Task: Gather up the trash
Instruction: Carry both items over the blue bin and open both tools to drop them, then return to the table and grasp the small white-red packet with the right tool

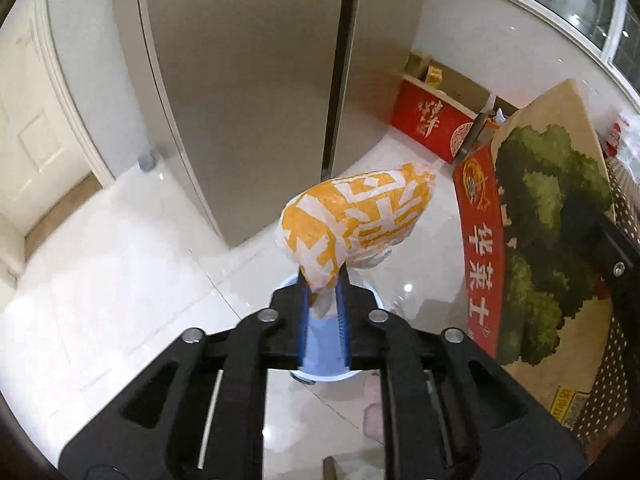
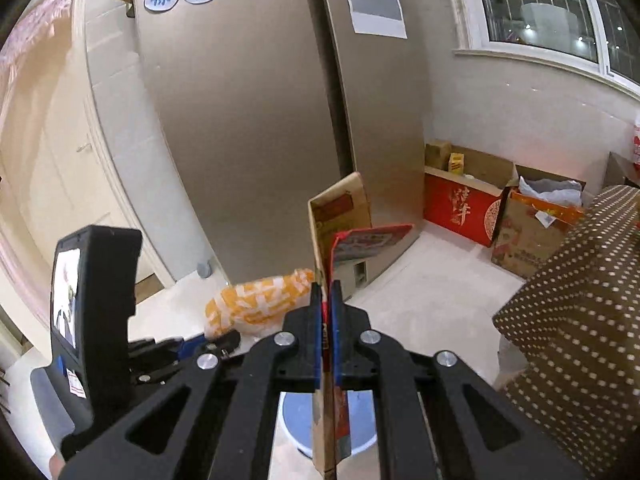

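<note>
Hanging wrapper (image 1: 352, 224) over bin rim (image 1: 374, 296)

One orange-and-white bag (image 1: 356, 220), one flattened box (image 1: 540, 232), one blue bin (image 2: 296, 420)

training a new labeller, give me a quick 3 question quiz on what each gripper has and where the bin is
1. True or false: the left gripper pinches the orange and white wrapper by its lower end.
2. What does the right gripper hold? A) a bottle B) a flattened carton C) nothing
3. Fill in: below both grippers, on the floor, stands a light ____ bin.

Key
1. True: the wrapper's end sits between the blue pads.
2. B: the jaws are clamped on the carton's edge.
3. Blue: its rim shows under the fingers in both views.
</note>
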